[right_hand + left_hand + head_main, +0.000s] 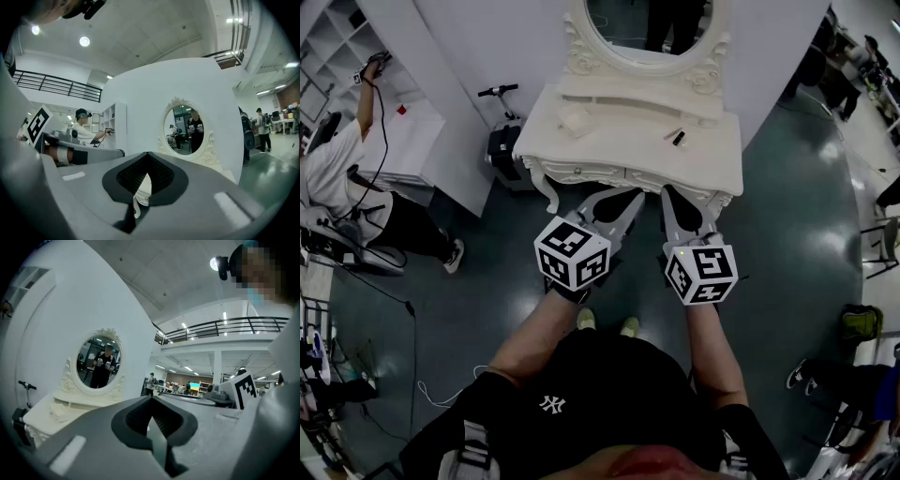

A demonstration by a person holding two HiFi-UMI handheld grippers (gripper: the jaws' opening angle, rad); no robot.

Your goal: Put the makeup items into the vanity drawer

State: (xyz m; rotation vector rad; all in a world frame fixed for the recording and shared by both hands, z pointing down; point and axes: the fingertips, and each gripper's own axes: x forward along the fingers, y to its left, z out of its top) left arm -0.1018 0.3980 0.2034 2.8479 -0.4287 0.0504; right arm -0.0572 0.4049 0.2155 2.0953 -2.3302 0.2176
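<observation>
One white vanity desk (722, 159) stands against the wall, with its oval mirror (647, 28) at the back edge. The drawer front (581, 172) under its front edge looks closed. I hold both tools side by side, just short of that front edge and aimed at it. My left gripper (614, 199) has its jaws pressed together with nothing between them, and my right gripper (682, 202) is the same, pads meeting and empty. A flat white makeup case (575, 119) lies on the desk top towards the left edge. Two slim makeup sticks (676, 137), one of them dark, lie towards the right edge.
</observation>
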